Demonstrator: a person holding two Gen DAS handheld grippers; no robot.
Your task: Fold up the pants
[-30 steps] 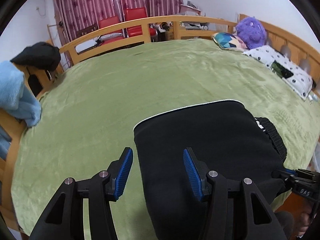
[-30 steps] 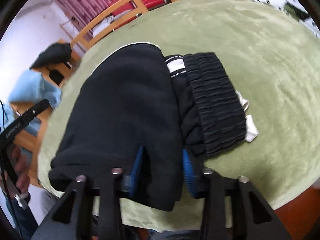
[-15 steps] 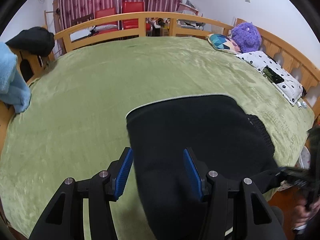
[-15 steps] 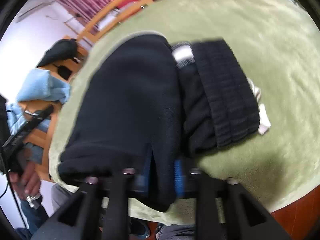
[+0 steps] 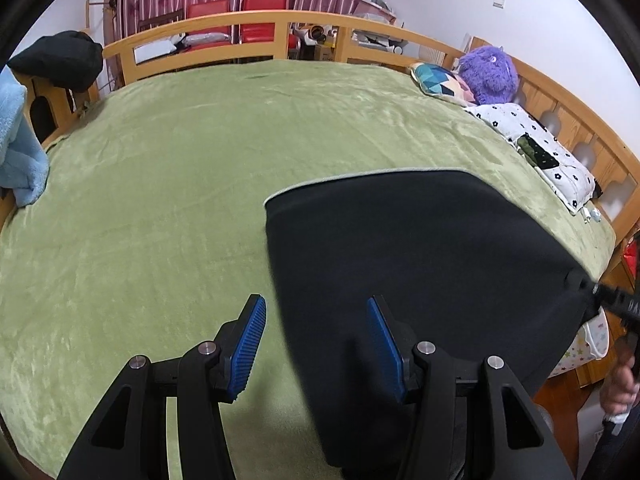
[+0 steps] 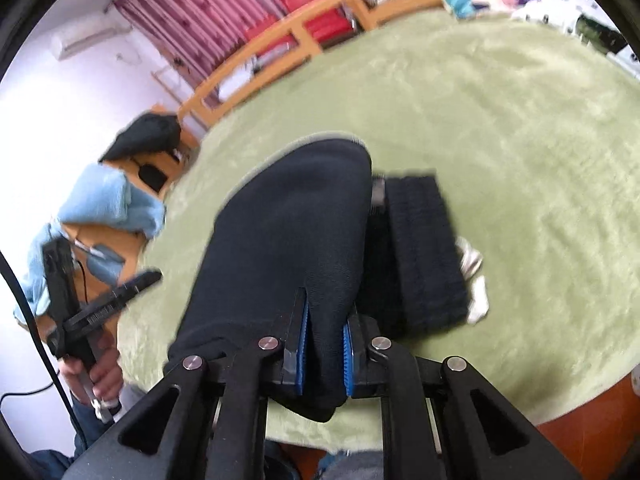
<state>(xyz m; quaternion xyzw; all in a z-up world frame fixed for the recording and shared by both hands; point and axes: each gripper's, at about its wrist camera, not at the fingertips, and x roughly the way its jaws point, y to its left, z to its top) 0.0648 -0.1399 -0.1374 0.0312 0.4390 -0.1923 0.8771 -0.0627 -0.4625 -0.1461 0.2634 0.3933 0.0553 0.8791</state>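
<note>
A pair of black, soft knit pants lies folded on a green plush bedspread near the bed's front edge. The left gripper hangs above the fabric's left edge, its blue-padded fingers apart, pressing on nothing. The right gripper is clamped on a raised fold of the pants, its jaws having just closed onto the cloth. Only the right wrist view shows the ribbed waistband with white lining beside it, and the person's left hand gripping its handle. Both grippers tilt downward.
</note>
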